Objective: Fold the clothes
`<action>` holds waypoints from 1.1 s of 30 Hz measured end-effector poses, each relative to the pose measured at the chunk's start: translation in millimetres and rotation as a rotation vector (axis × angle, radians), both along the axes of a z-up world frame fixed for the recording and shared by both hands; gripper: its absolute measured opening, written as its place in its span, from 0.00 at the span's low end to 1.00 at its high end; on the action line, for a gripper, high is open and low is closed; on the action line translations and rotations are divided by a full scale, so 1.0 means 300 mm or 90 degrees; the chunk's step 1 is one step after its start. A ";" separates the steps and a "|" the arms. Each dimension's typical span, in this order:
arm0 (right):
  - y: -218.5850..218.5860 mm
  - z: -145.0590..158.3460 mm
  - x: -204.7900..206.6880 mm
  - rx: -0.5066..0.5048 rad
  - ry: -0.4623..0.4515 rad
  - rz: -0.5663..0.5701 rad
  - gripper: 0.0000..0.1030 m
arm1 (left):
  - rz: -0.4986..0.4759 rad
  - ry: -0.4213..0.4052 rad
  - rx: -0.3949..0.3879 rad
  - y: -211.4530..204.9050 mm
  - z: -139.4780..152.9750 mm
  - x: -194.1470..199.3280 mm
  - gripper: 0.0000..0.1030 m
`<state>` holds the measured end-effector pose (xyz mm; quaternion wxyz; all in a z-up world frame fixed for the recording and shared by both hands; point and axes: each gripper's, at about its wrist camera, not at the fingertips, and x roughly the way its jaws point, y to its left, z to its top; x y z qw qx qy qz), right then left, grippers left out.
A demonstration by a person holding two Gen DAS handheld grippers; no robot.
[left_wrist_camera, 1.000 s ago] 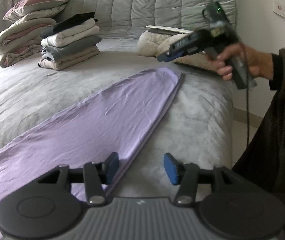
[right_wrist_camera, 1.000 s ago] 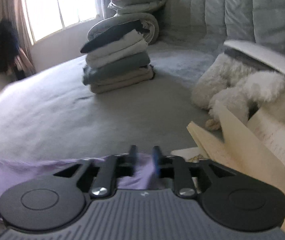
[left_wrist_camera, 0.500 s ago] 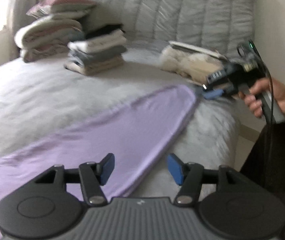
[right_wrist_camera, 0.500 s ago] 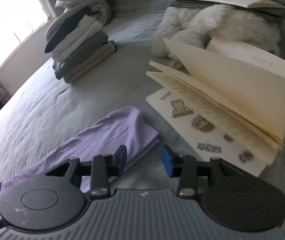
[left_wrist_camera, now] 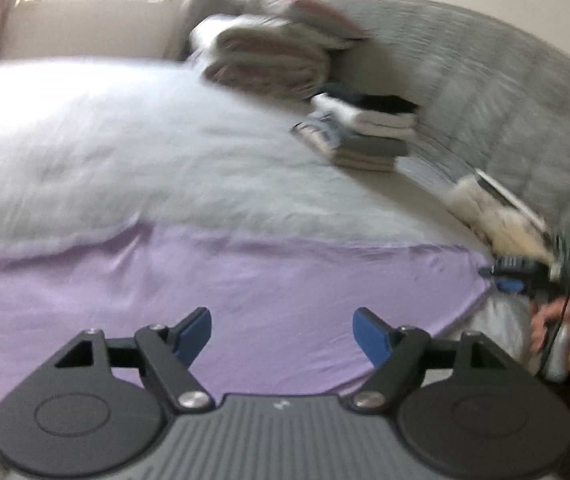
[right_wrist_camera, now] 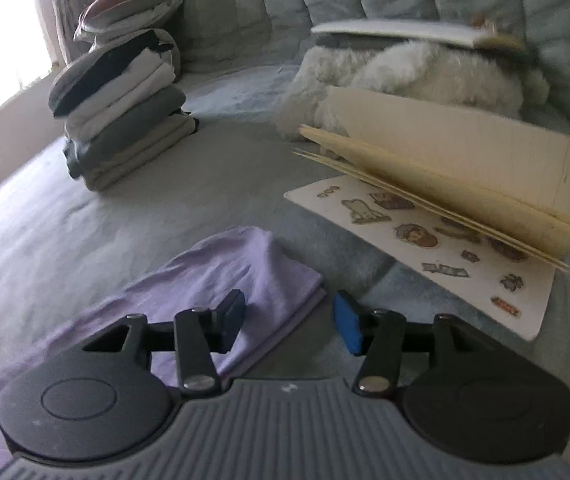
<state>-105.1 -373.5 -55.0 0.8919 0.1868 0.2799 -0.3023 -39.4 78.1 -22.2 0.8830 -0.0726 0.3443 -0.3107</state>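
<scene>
L tongs (left_wrist_camera: 281,334) swung left | both tongs wide, empty | book (right_wrist_camera: 465,184) beside purple cloth (right_wrist_camera: 245,272)

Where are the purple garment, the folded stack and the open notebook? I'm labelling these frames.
purple garment (right_wrist_camera: 245,276): right wrist view, its folded end.
folded stack (right_wrist_camera: 125,120): right wrist view, middle layers.
open notebook (right_wrist_camera: 465,168): right wrist view, raised page.

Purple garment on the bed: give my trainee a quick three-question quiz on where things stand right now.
1. True or false: the left gripper is shut on the purple garment.
2. What lies right of the garment's end in the right wrist view: A) open notebook B) a lamp C) shoes?
3. Fill in: the right gripper is ____.

Key: 1 false, it is open above the cloth; 2 A; 3 open.
</scene>
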 end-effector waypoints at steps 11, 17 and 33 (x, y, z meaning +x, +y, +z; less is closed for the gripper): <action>0.164 0.045 0.072 -0.087 -0.035 0.090 0.06 | 0.004 0.198 -0.242 0.108 -0.113 0.106 0.76; 0.376 0.098 0.104 -0.141 -0.042 0.243 0.06 | -0.016 0.247 -0.317 0.071 -0.144 0.129 0.76; 0.899 0.068 0.033 -0.222 -0.027 0.615 0.06 | -0.001 0.317 -0.394 0.006 -0.205 0.197 0.70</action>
